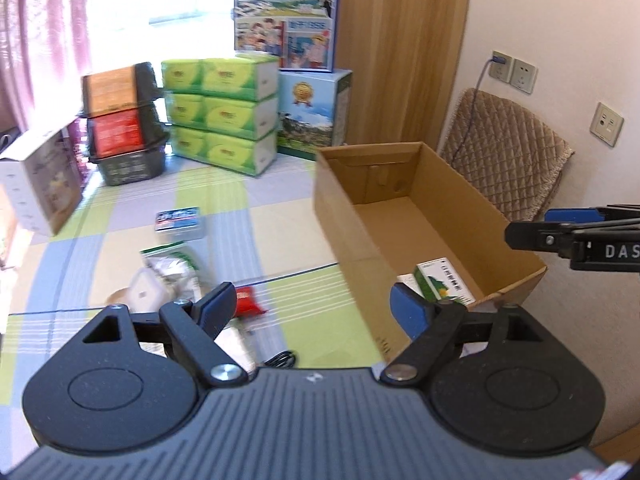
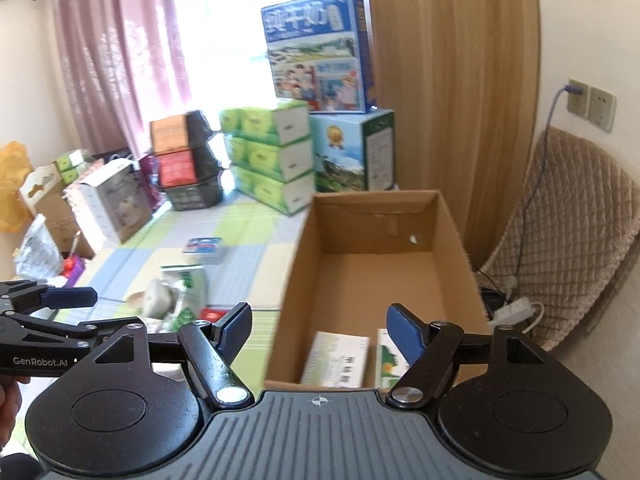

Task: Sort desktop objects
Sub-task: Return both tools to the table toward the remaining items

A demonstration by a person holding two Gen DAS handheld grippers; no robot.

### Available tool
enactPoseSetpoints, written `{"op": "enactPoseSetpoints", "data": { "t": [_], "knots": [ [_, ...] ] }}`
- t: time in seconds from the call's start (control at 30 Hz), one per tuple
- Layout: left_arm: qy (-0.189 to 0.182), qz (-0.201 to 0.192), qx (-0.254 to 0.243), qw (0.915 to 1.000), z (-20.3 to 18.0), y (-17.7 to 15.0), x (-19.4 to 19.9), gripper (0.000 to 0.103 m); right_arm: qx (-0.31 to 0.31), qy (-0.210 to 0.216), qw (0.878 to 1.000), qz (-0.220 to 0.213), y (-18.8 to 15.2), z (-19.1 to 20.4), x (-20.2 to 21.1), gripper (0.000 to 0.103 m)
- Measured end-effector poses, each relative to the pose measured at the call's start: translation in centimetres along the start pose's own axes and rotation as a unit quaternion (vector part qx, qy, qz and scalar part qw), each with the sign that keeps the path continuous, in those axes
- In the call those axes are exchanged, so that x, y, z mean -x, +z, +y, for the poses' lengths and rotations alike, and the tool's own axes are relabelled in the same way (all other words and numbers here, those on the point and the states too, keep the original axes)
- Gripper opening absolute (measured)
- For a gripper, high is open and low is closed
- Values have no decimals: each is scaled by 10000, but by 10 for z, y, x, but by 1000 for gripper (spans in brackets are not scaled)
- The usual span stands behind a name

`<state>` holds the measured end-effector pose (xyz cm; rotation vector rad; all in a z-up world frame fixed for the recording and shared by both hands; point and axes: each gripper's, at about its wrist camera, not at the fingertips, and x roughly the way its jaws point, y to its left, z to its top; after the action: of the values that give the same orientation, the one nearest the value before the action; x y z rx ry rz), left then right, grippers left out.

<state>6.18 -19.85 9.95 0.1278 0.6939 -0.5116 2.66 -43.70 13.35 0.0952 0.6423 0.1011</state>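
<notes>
Across the checked floor mat [image 1: 280, 216] we hold both grippers, left [image 1: 314, 306] and right [image 2: 320, 326], fingers apart and empty, the cardboard box [image 2: 298, 280] with two small cartons [image 2: 336, 360] just beyond our right fingertips.

Against the far window, a pink curtain [image 2: 120, 60]. Beneath it, stacked green tissue packs [image 1: 224, 112] in three tiers, just beside a blue milk carton box [image 1: 286, 12] set on a second carton with a gold medal print [image 1: 312, 114]. Left of the green packs, dark baskets [image 1: 128, 128] piled up, orange and red cartons inside. At the far left, a white box [image 1: 40, 184] tilted. On the right, wall sockets [image 1: 514, 72] with a cable plugged in, above a quilted beige cover [image 1: 508, 152]. Beside that, a wooden panel [image 1: 400, 52]. Lower right in the right wrist view, a white power strip [image 2: 516, 310].
</notes>
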Motion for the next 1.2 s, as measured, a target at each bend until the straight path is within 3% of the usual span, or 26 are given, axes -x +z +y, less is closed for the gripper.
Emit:
{"op": "enactPoseSetpoints", "data": {
  "t": [0.13, 0.27, 0.57, 0.83, 1.2],
  "knots": [
    [218, -49, 77, 9997, 20, -8, 24, 85, 140, 196, 9997, -67, -2, 24, 8, 79],
    [441, -77, 152, 9989, 42, -17, 41, 87, 227, 376, 9990, -109, -5, 47, 11, 91],
    [910, -8, 440, 9949, 99, -48, 46, 89, 294, 832, 9961, 25, -22, 92, -14, 95],
    [1237, 322, 753, 9889, 155, -91, 19, 89, 642, 1024, 9920, 374, -54, 132, -67, 96],
    [1034, 626, 576, 9910, 181, -122, -40, 89, 825, 1007, 9877, 868, -85, 149, -158, 96]
  ]
}}
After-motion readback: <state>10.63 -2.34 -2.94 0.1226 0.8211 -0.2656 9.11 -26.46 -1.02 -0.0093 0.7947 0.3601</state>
